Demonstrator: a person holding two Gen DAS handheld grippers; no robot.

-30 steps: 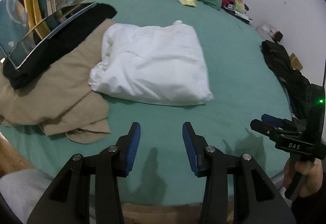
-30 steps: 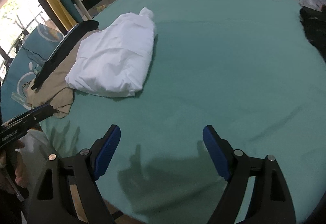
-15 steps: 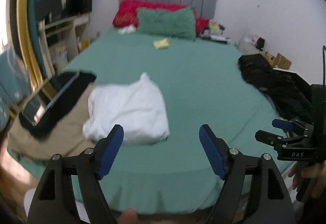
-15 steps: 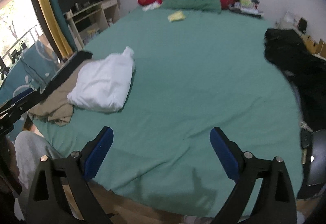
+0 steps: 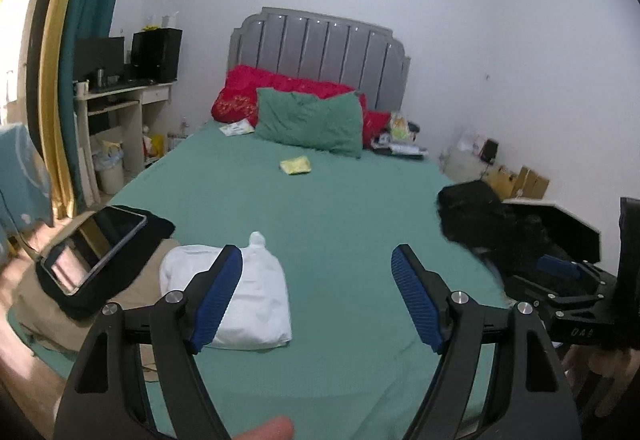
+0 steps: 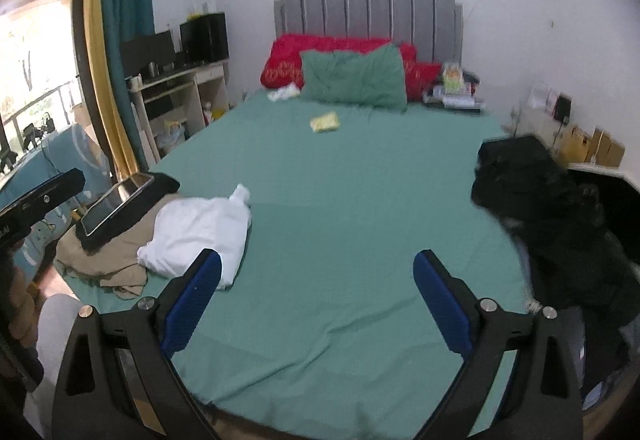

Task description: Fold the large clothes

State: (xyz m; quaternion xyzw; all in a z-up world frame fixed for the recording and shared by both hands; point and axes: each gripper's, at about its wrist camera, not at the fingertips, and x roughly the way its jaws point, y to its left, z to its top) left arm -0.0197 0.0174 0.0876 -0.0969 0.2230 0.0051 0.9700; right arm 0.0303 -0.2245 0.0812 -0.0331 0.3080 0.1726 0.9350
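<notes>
Lying near the left edge of the bed (image 5: pixel 332 207), toward its foot, the white garment (image 5: pixel 256 292) is folded into a soft, puffy rectangle with 1 small knotted-looking tip poking up at its far end. It rests partly on the smooth green sheet and touches a crumpled tan cloth (image 6: pixel 108 252) at the bed's left edge. On that tan cloth sits a flat black fabric piece carrying a glossy, rounded-corner tablet (image 5: pixel 100 244), tilted up on 1 side. A rumpled black heap of clothing (image 6: pixel 556 207) hangs over the right edge of the bed. Near the headboard, a green pillow (image 5: pixel 310 121) leans against a red one, with a small yellow packet (image 5: pixel 296 164) just in front on the sheet. The left gripper (image 5: pixel 316 296) hangs above the foot of the bed with its 2 ribbed blue pads spread wide and nothing between them. The right gripper (image 6: pixel 318 302) is likewise spread wide and empty, well clear of the sheet. The tall grey headboard (image 6: pixel 370 5) has vertical padded ribs.
</notes>
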